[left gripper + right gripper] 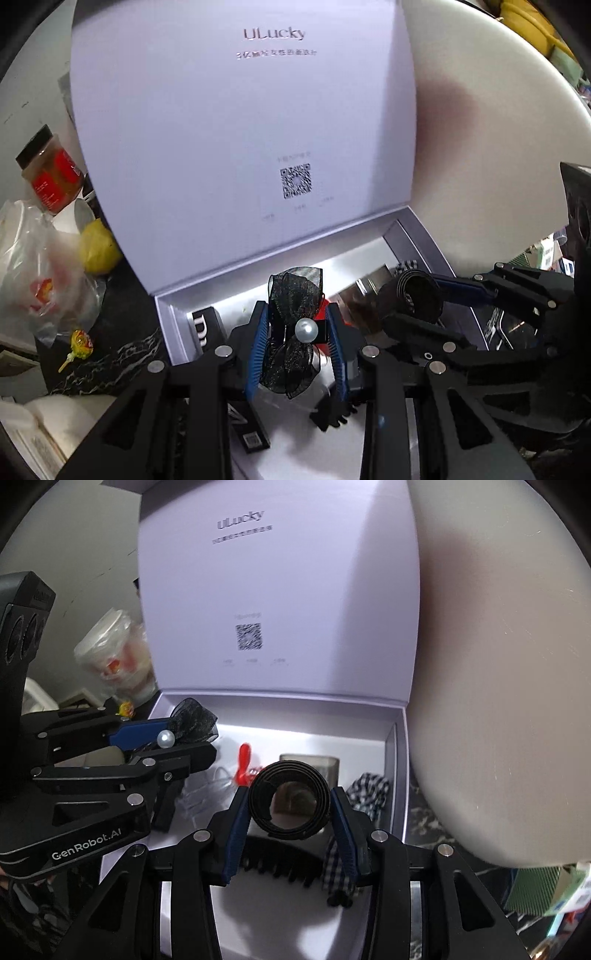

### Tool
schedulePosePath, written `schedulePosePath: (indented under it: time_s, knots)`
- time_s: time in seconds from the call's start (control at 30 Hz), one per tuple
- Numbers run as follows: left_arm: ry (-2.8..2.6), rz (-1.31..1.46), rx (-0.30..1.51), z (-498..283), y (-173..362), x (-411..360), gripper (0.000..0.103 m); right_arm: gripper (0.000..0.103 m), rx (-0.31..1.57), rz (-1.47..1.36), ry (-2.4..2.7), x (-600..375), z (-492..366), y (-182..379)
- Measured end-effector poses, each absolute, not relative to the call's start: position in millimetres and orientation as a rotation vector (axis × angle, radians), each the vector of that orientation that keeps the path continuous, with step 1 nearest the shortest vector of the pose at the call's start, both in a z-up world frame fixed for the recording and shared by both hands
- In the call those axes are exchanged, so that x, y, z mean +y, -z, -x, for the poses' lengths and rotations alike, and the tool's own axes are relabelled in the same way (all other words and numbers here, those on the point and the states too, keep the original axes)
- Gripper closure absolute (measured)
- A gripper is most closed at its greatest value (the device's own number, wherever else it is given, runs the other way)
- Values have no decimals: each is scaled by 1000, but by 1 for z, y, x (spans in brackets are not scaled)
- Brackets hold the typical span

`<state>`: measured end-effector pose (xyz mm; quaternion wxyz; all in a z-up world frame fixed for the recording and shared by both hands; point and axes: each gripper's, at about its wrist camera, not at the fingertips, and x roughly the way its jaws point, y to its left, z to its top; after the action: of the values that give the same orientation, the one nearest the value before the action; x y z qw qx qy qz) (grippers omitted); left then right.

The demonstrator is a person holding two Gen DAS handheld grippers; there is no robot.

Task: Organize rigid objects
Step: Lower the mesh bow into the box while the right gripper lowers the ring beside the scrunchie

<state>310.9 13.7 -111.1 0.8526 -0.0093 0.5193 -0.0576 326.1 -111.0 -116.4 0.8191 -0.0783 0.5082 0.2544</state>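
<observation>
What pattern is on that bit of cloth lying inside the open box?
Black-and-white check: the small fabric piece lies at the pale box's right side, clearest in the right wrist view.

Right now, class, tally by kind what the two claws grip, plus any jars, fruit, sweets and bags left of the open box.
Bow hair clip: 1
Rolled belt: 1
Jar: 1
Yellow fruit: 1
Lollipop: 1
Plastic bag: 1
Total: 6

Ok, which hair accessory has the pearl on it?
The black mesh bow held in the left hand-held gripper; the checked bow lies pearl-less in the box.
</observation>
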Motion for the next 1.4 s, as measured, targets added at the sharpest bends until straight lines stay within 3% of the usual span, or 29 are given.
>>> schedulePosePath:
  time_s: [1.3, 1.4]
  knots:
    - [54, 12, 1211, -346, 149, 17, 72, 60, 1109, 217, -511, -98, -341, 135]
    - [39, 8, 1197, -345, 142, 14, 72, 53, 1106, 242, -503, -97, -338, 132]
